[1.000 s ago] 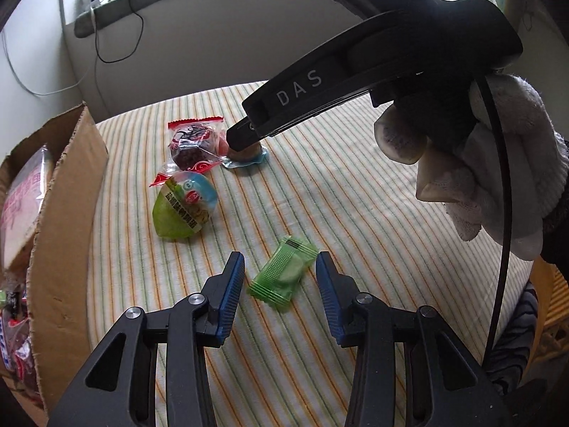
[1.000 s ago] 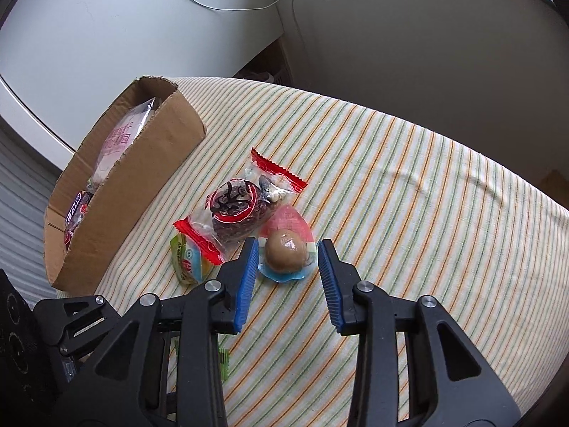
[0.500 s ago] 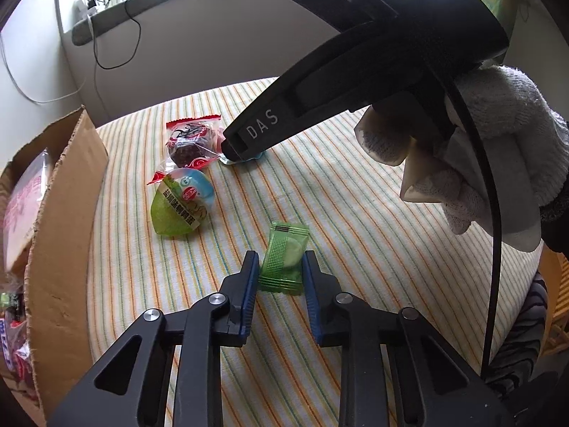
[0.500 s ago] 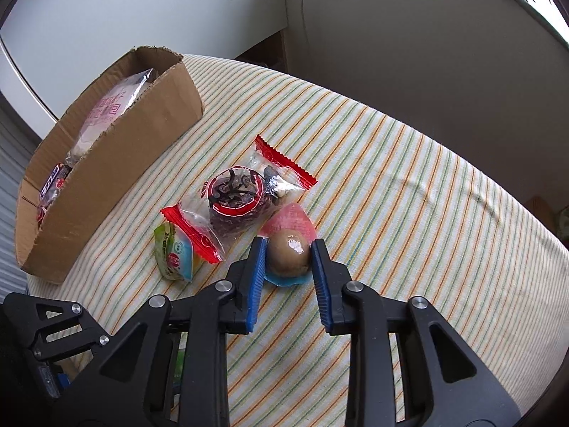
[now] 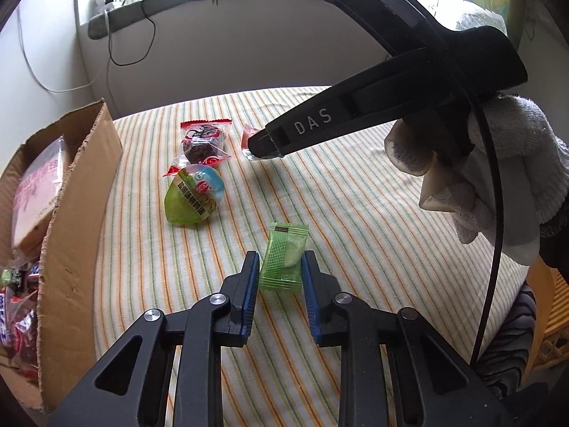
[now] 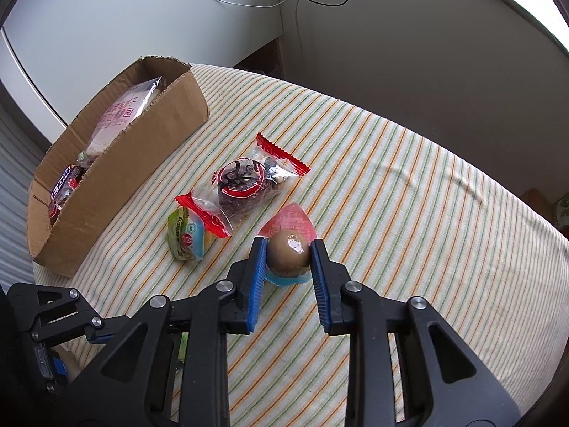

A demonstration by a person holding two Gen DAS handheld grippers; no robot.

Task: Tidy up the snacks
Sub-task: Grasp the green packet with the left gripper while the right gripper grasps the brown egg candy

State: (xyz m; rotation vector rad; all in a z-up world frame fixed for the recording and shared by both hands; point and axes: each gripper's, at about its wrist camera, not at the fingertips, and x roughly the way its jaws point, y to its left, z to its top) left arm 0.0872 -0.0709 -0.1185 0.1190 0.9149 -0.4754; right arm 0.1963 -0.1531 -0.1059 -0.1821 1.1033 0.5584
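My left gripper is shut on a small green snack packet and holds it just above the striped tablecloth. My right gripper is shut on a brown packaged egg with a red and blue wrapper. The right gripper also shows in the left wrist view, its tip hiding most of the egg. A red-edged clear packet of dark snack and a green-blue egg-shaped pack lie on the cloth between the grippers and the cardboard box.
The cardboard box at the left holds several wrapped snacks. The round table with striped cloth drops off at the right and near edges. A wall and windowsill with cables stand behind. A chair seat shows at the right.
Both grippers closed from open, the left on the green packet and the right on the egg. Both have since lifted slightly with their snacks.
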